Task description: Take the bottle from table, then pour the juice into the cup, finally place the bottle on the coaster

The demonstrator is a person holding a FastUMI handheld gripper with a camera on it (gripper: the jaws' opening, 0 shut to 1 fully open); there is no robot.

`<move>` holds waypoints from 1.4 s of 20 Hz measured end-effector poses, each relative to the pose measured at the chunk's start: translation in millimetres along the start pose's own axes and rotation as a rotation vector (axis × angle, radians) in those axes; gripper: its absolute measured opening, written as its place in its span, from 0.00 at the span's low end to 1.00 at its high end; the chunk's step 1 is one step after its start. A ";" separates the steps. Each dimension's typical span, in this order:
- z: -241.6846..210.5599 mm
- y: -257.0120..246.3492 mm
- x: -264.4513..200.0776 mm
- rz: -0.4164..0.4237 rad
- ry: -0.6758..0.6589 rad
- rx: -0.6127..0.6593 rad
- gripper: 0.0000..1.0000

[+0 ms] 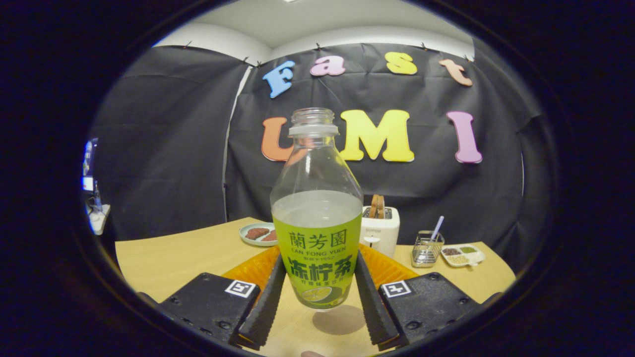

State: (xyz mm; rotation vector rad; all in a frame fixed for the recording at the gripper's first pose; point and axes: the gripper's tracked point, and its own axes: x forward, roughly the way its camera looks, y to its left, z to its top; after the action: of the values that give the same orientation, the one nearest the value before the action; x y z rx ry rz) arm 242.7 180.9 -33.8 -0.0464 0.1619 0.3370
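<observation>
Standing under black cloth walls: wooden table (168, 258), pale and smooth, stretching beyond the gripper. Pressing on the bottle (317, 218) from both sides, gripper (317, 285) closed to the bottle's width, one finger lying against each flank of the green label. Holding the bottle upright, cap off, clear neck open at the top, pale liquid filling it to about the upper edge of the label. Hanging just above the tabletop, bottle base lifted clear, round shadow (339, 320) falling on the wood beneath it, slightly toward the right finger. Showing behind the bottle and the fingers on both sides: orange ribbed coaster (253, 270), lying flat on the table; whether the bottle is hanging over it or in front of it, cannot tell. Sitting farther back, just left of the bottle: small plate (259, 234) carrying reddish-brown pieces. Standing right of the bottle, near the cloth: white toaster (379, 229) with bread sticking out of its slots. Resting beyond that: wire holder (427, 248) with a straw, and beside it a divided white dish (464, 255) holding small portions.
</observation>
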 end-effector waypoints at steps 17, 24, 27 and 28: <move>-84.6 -37.2 42.1 -0.049 0.180 0.037 0.81; -90.9 -40.0 42.9 -0.052 0.185 0.056 0.83; -93.4 -38.0 41.9 -0.046 0.193 0.052 0.96; -94.6 -37.6 42.6 -0.045 0.197 0.050 0.98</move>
State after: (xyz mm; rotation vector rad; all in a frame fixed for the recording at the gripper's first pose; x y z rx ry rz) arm 280.6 152.5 -133.5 -0.0339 0.3642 0.2829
